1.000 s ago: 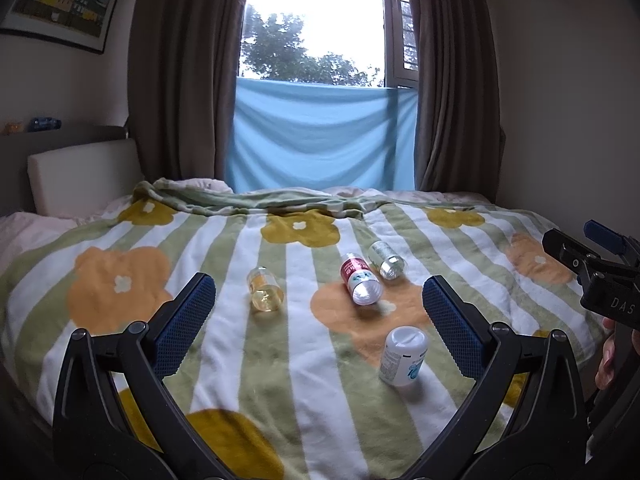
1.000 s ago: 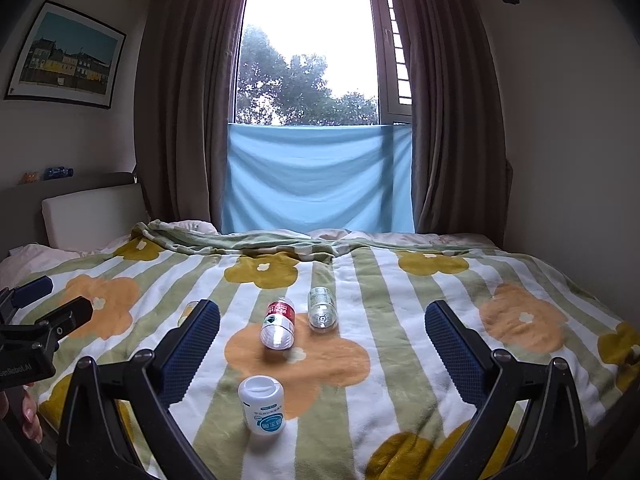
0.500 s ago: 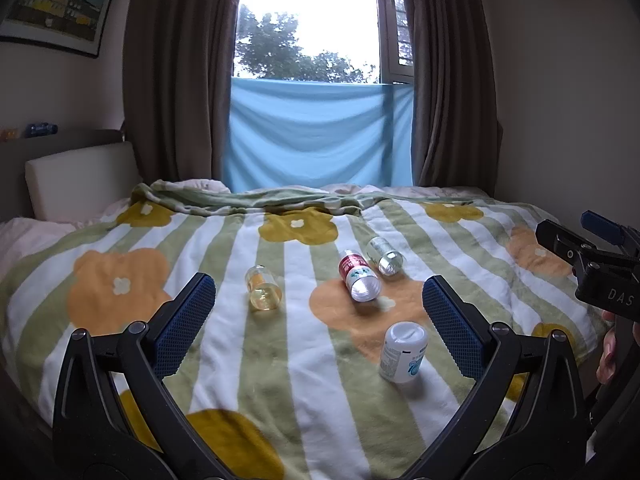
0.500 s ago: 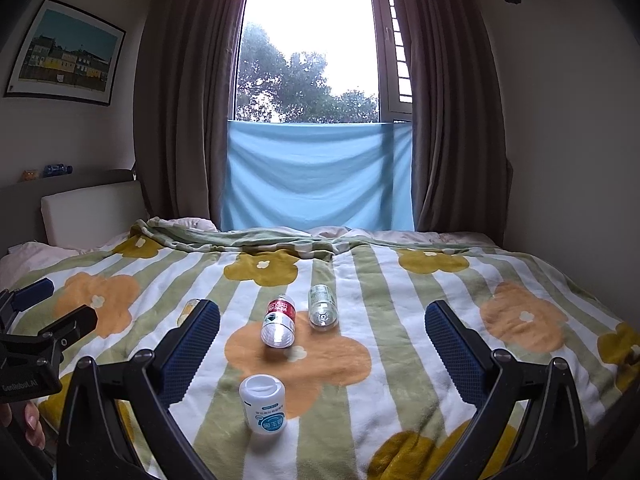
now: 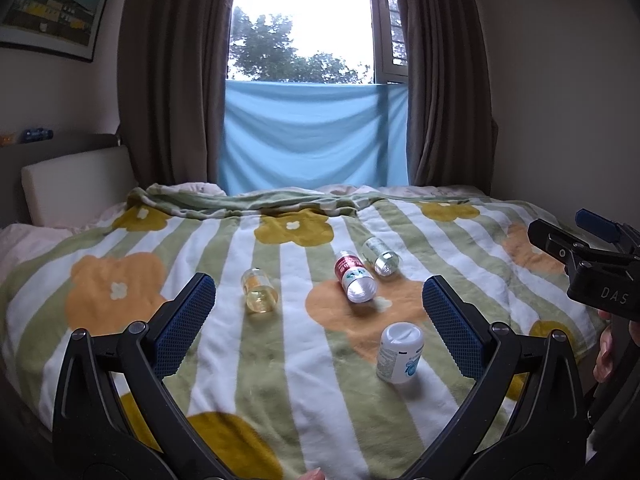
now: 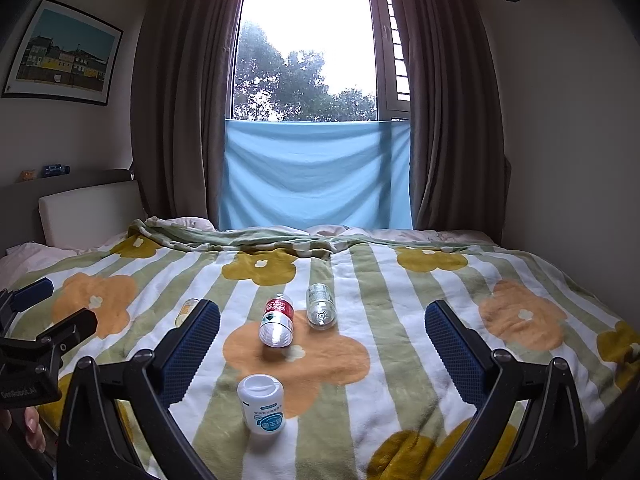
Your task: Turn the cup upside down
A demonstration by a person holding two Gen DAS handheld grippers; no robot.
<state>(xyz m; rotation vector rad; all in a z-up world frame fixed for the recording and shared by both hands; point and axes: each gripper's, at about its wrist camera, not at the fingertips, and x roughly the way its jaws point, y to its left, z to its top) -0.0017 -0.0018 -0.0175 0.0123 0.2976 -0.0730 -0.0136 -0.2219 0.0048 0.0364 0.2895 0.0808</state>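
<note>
Nearest each camera, both claws stand spread wide with nothing between their blue pads: the left claw [image 5: 319, 316] and the right claw [image 6: 322, 344] hover over the near edge of the bed [image 6: 400, 400], well apart from everything lying on it. A fingertip shows at the edge of each view beside the other tool.

Just beyond, a white container [image 6: 261, 403] with a white lid and a blue-printed label stands slightly tilted on the flowered, green-striped blanket [image 5: 280, 360], at the near edge of an orange flower. Farther on, a red-labelled clear bottle [image 6: 277, 321] lies on its side, base toward the cameras, with a second clear bottle [image 6: 320, 311] lying just beside it on the right. Off to the left, apart from these, a small clear cup [image 5: 259, 291] with a yellowish tint lies on its side on a white stripe; the right view shows it half hidden behind a claw finger.

Behind the bed hang brown curtains [image 6: 180, 120] and a blue cloth [image 6: 316, 176] across the lower window.
</note>
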